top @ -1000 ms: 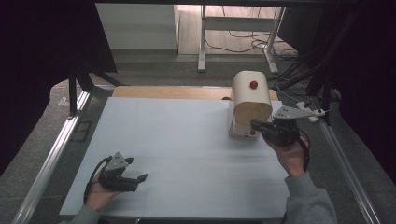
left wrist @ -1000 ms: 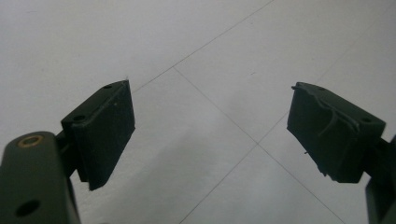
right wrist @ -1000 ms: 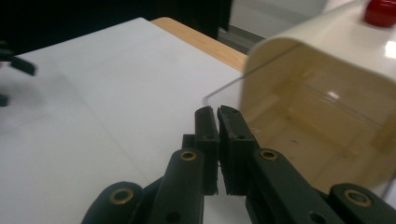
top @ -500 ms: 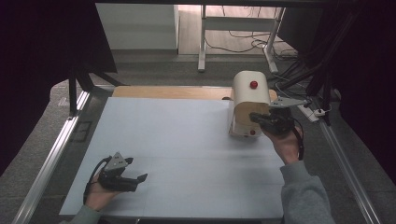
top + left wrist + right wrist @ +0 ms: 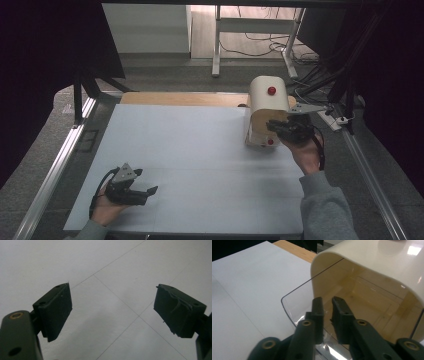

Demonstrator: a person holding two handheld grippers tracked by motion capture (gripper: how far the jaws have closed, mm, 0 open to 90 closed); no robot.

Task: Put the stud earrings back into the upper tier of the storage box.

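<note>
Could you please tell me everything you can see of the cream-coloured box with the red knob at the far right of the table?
The cream box stands upright near the table's far right edge. It looks like glossy plastic, with a rounded top, a red knob up there and another red spot low on its front. Its front is a clear door with rounded corners, apparently swung outward; the hollow inside looks bare. The right gripper has its jaws nearly closed around the door's lower edge.

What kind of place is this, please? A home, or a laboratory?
Probably a laboratory or workshop set up for recording: a white table in a metal frame, loose cables on the floor, dark curtains around it.
</note>
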